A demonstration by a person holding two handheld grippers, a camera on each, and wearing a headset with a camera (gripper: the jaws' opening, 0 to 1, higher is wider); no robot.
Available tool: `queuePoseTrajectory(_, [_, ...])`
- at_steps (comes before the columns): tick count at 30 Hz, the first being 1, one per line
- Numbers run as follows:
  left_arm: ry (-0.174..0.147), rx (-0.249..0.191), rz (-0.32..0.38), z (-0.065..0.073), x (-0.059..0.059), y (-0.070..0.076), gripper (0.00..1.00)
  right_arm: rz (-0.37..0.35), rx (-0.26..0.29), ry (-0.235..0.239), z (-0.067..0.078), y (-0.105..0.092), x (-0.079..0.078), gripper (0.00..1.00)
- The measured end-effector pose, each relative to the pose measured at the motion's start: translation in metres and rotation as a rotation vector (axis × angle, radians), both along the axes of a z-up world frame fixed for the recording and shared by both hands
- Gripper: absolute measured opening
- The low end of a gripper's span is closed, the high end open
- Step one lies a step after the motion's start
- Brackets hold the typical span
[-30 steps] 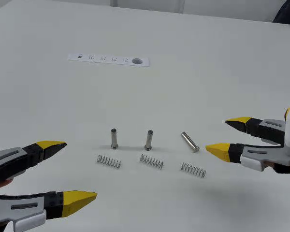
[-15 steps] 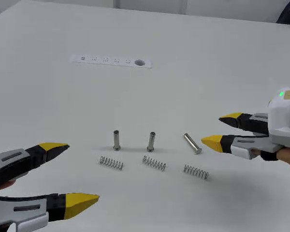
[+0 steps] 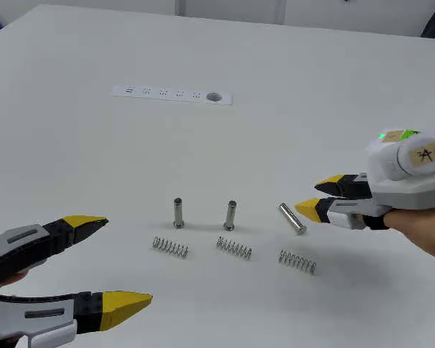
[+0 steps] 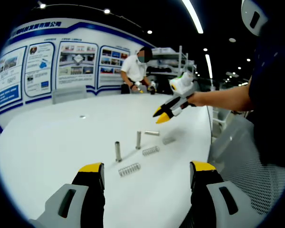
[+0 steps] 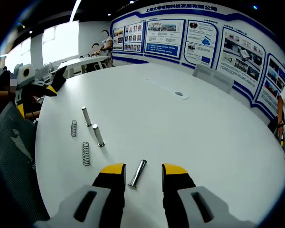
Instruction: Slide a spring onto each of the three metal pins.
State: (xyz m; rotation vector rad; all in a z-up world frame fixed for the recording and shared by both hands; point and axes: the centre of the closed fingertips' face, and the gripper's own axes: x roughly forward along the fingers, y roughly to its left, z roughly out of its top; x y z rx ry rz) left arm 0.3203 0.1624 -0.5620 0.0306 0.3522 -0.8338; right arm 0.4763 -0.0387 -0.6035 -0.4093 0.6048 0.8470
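Though lined up on the toppled pin (image 3: 292, 218) at the right end of the row, closes on nothing yet with the right gripper (image 3: 313, 197): jaws apart, tips just beside the pin's far end, with the shaft framed between them in the right gripper view. Finds the left pin (image 3: 178, 212) and middle pin (image 3: 231, 215) upright toward the near edge of the white table (image 3: 275, 109), with the left spring (image 3: 170, 246), middle spring (image 3: 234, 248) and right spring (image 3: 298, 262) lying one just in front of each pin, none threaded on. Holds the left gripper (image 3: 122, 259) toward the near left of the surface, jaws wide apart and empty, well apart from the row. Reads as the opening step: fetching the fallen pin, no spring mounted so far. Calls next, on this reading, for lowering the jaws to straddle the slim round shaft and pinching squarely across it, since a glancing touch could roll it away.
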Motion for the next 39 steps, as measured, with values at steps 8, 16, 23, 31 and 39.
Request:
queuePoseTrajectory(8, [0.001, -0.005, 0.003, -0.001, 0.000, -0.001, 0.74, -0.030, -0.053, 0.040, -0.016, 0.004, 0.008, 0.26])
queuePoseTrajectory(16, [0.008, -0.008, 0.004, -0.004, -0.001, -0.001, 0.73, -0.053, -0.084, 0.073, -0.028, 0.012, 0.014, 0.19])
queuePoseTrajectory(23, [0.008, -0.011, 0.005, -0.004, 0.000, 0.000, 0.73, -0.095, -0.120, 0.110, -0.042, 0.016, 0.018, 0.15])
queuePoseTrajectory(31, [0.011, -0.014, 0.008, -0.006, 0.000, 0.000, 0.72, -0.138, -0.138, 0.155, -0.055, 0.013, 0.026, 0.11])
queuePoseTrajectory(39, [0.013, -0.015, 0.011, -0.007, 0.000, 0.001, 0.72, -0.172, -0.140, 0.184, -0.059, 0.012, 0.025, 0.10])
